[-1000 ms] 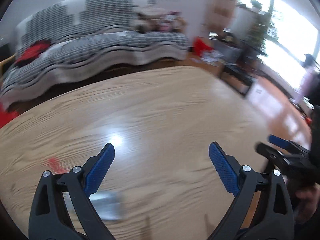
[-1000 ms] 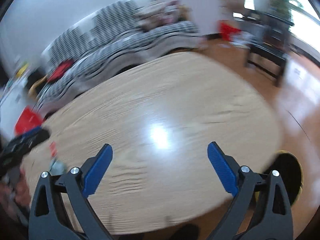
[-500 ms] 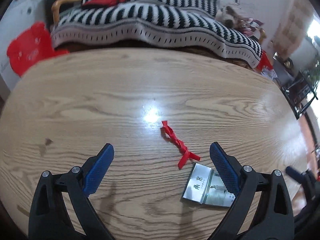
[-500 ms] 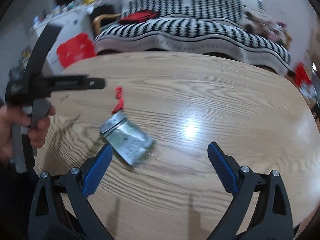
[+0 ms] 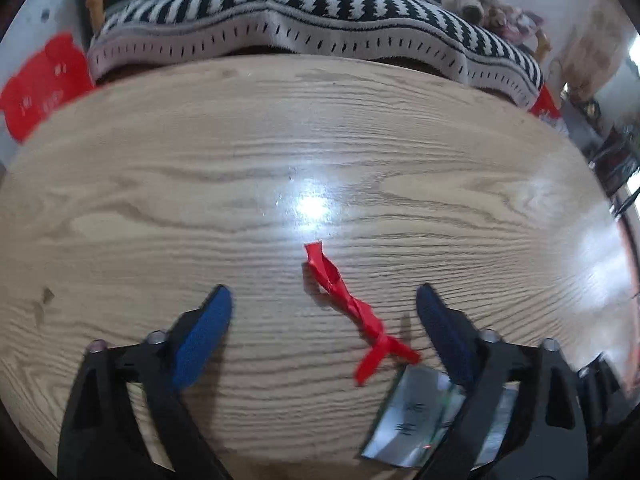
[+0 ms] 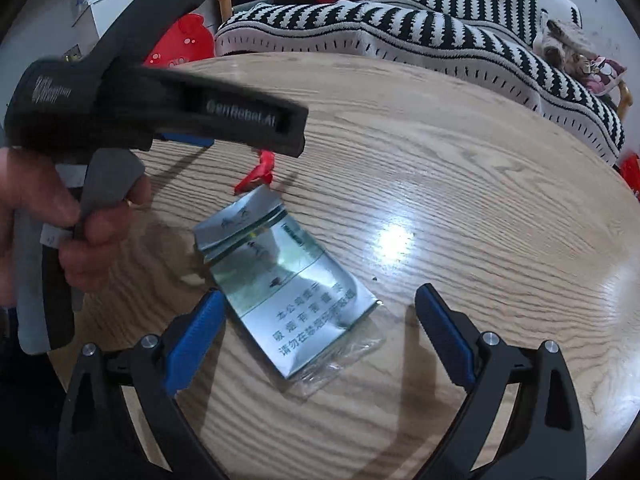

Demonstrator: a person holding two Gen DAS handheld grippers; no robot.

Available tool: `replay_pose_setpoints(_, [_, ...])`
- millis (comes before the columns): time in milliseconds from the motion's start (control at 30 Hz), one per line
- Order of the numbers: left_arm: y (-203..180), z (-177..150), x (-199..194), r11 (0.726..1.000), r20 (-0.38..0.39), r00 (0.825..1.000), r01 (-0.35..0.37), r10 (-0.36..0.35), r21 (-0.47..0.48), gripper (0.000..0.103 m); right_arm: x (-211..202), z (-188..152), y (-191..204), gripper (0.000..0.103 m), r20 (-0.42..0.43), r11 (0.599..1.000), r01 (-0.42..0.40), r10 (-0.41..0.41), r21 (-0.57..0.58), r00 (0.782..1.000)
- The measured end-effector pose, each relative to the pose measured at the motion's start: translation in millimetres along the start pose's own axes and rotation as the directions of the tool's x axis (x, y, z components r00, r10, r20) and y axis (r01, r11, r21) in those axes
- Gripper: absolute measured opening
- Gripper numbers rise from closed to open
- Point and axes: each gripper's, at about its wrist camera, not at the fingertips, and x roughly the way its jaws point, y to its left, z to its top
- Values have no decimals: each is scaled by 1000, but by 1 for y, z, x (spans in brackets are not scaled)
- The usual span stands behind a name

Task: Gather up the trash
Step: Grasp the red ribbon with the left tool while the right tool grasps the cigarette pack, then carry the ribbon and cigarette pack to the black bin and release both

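**Two grabs lined up, nothing picked up yet**

Left gripper (image 5: pixel 324 308): jaws apart but closing in, red wrap (image 5: pixel 348 308) lying flat between them, pads not on it yet. Looks like a twisted strip of plastic, knotted near one end, stretched diagonally across the gap. Tail end nearly touching the pack (image 5: pixel 416 420), which sits low right, partly under the right finger.

Right gripper (image 6: pixel 316 312): jaws wide apart, nothing clamped. Silver cigarette pack (image 6: pixel 280 280) lying flat between them, closer to the left pad (image 6: pixel 196 332), lid end pointing away, crumpled clear film (image 6: pixel 344 360) hanging off the near end. Other gripper visible upper left there, a hand (image 6: pixel 72 224) on its trigger, over the red wrap (image 6: pixel 256 172) just past the pack's far end.

Further out: round wooden table (image 5: pixel 160 184), glare spot in the middle, striped throw (image 5: pixel 320 12) on a sofa behind, something red at the far left.

Step in hand, by my guess: approach done, grasp starting, both bits of trash still on the wood. No bin or bag in sight, so no idea where it all goes.

Next move, probably: squeeze shut low on the wrap, near the knot where it's bulkiest, since it's thin and may slip. For the pack, shift slightly right to centre it, drop down, pinch across the narrow sides. Film might slide off, worth watching.
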Motion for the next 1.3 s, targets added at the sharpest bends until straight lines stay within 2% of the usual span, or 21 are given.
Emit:
replay_pose_setpoints(33, [-2,-1,-1,1000,14,1000,-22,22,19,63,1,0,1,92,0,1000,-9,9,-3,1000])
replay_pose_setpoints(67, [-3,-1,-2,999,26,999,-33,32,35,46,1,-1,3,90,4,1000,-19,19,-10,1000])
replay_pose_setpoints(100, [-3,-2,-5,999,29,999,-19,18,39,27,1,0,5,84,7,999,-25,25,-23,1000])
replay_pose_setpoints(133, [-3,0,-6,999,26,1000,-5,4,38,20,0,0,9,79,10,999,-20,20,-45,1000])
replay_pose_setpoints(167, [-3,0,-6,999,21,1000,12,-12,37,18,0,0,13,73,9,998,-21,21,-67,1000])
replay_pose_setpoints(300, [-5,-1,-11,999,24,999,25,-26,48,9,-4,-6,31,69,10,992,-48,49,-114,999])
replay_pose_setpoints(467, [-3,-2,-34,998,46,997,53,-54,33,8,-28,-11,39,68,54,989,-69,76,-129,996])
replay_pose_setpoints(600, [10,6,-54,999,112,992,51,-51,-2,8,-46,-16,33,68,79,986,-102,113,-129,990])
replay_pose_setpoints(700, [22,12,-58,998,125,991,46,-41,-40,8,-56,-20,23,68,93,991,-85,95,-107,991])
replay_pose_setpoints(833, [20,10,-60,998,115,993,47,-42,-45,8,-65,-24,-3,67,107,998,-52,56,-45,993])
replay_pose_setpoints(1067, [-14,4,-65,997,110,992,66,-69,30,8,-88,-31,-41,67,137,997,7,-16,72,990])
replay_pose_setpoints(1300, [-79,-7,-76,983,107,986,109,-126,151,8,-121,-60,-102,67,158,971,92,-129,221,979])
